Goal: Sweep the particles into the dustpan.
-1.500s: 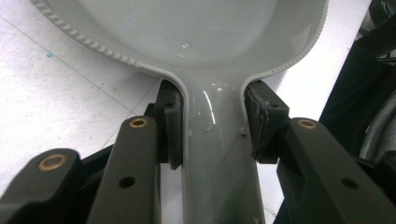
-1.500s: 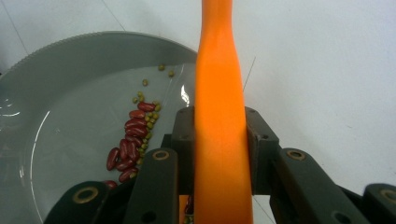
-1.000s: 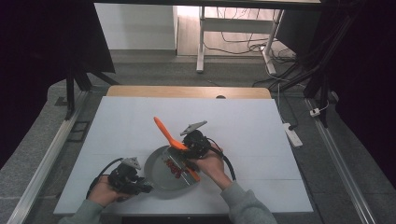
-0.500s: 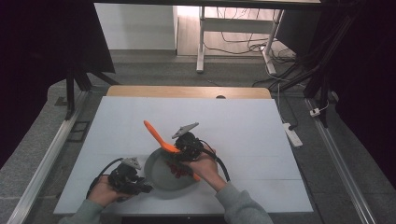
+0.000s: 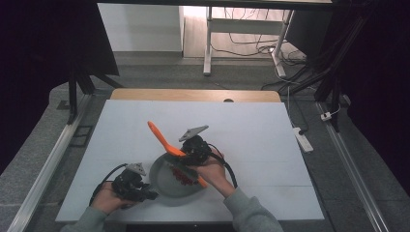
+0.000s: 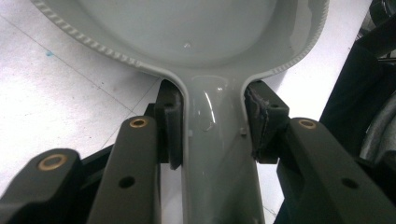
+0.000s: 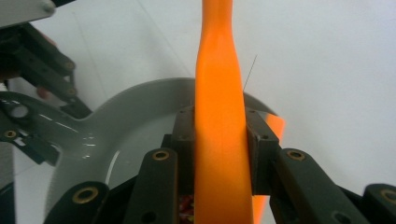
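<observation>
**Claws clamped: one on the pan handle, one on the orange spatula**

Left gripper (image 5: 131, 186) sits near the table's near-left corner, its jaws clenched on the handle (image 6: 217, 154) of the grey frying pan (image 5: 164, 181), pads pressing both flanks right where the handle meets the bowl. Right gripper (image 5: 193, 147) is clamped around the orange spatula (image 5: 162, 137), squeezing its shaft, the free end sticking up towards the far-left while the blade end dips over small red pieces (image 5: 183, 176) in the pan.

That glossy handle looks slippery and the pan stiff and fairly weighty, so a grip close to the bowl seems wise. Stiff and light, the spatula should take a mid-shaft hold fine.

Pan rests close to the white table's (image 5: 251, 125) near edge, so I'd nudge nothing that way; plenty of bare surface lies towards the far edge and right side.
</observation>
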{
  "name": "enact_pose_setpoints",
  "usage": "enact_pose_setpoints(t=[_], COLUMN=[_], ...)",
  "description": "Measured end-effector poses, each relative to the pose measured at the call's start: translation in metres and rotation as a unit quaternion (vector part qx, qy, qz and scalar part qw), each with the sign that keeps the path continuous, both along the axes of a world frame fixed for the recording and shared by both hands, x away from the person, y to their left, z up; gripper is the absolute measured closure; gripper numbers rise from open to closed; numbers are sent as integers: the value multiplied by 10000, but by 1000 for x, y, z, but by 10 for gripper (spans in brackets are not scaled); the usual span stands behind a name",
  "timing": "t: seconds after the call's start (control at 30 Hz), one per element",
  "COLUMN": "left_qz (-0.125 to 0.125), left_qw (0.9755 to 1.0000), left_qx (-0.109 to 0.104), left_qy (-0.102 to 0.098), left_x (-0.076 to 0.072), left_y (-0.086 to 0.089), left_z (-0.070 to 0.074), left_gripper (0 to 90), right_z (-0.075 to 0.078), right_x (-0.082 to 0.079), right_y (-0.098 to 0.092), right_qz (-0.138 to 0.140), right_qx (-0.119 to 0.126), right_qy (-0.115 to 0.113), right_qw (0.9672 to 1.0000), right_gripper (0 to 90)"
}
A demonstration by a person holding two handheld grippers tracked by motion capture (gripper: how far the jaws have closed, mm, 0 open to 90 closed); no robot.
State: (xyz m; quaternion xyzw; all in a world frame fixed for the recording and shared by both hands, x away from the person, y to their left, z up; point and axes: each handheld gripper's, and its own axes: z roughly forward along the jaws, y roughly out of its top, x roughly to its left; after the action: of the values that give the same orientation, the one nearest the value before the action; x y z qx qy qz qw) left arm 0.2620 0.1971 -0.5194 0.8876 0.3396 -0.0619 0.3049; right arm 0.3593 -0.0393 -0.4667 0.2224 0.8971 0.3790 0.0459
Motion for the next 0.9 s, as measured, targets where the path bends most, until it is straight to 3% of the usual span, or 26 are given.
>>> enact_pose_setpoints(t=[0.6, 0.9], left_qz=[8, -17], left_qw=[10000, 10000], left_qx=[-9, 5], left_qy=[-9, 10], left_x=[-1, -2], left_y=[1, 3], left_z=[1, 3], left_gripper=[615, 615], right_z=[3, 1], right_x=[13, 18], right_y=[-41, -57], right_qz=[-477, -715], right_qx=[-22, -188], right_qy=[-122, -137], right_qw=[9988, 9972], right_gripper=[704, 704])
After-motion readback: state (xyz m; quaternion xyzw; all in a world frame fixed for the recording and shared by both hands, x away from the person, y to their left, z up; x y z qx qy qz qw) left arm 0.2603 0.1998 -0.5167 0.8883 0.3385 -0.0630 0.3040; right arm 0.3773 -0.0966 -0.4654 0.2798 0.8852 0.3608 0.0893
